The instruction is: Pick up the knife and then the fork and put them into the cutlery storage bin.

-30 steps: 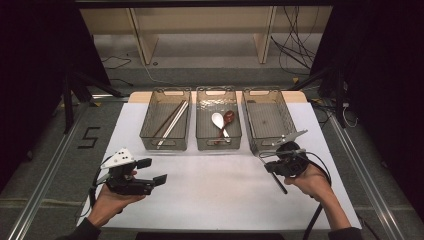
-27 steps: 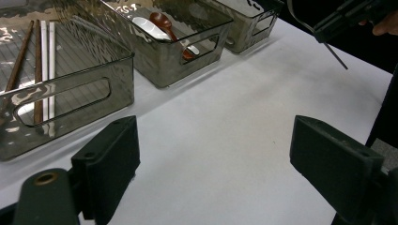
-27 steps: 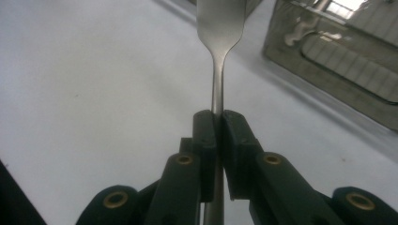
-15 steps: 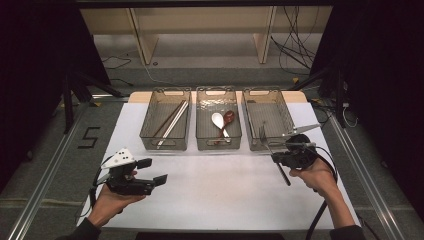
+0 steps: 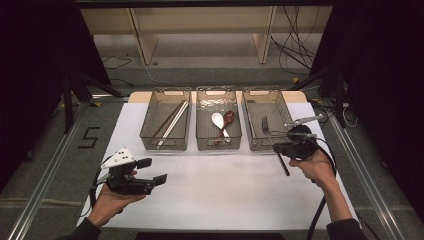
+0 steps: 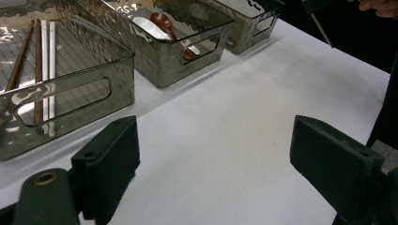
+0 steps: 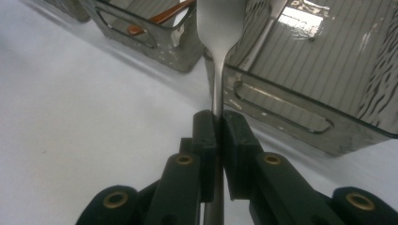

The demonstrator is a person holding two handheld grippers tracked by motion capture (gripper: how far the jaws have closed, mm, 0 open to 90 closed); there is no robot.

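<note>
My right gripper (image 5: 279,147) is shut on a metal fork (image 5: 265,124), just in front of the right bin (image 5: 262,92). The fork's tines reach over that bin's front part and its handle points back toward the person. In the right gripper view the jaws pinch the fork's neck (image 7: 215,93) close before the bin's front wall (image 7: 281,105). My left gripper (image 5: 152,171) is held above the white table top (image 5: 225,190) at the front left. It stands open, and its pads (image 6: 110,161) have nothing between them.
Three clear bins stand in a row at the back. The left bin (image 5: 164,143) holds chopsticks (image 5: 170,122). The middle bin (image 5: 218,144) holds a white spoon (image 5: 218,120) and a brown spoon (image 5: 229,117). A dark floor and cables surround the table.
My right gripper has moved away from the person toward the right bin and risen a little, carrying the fork. The tines now reach over the bin. The left gripper has stayed put.
</note>
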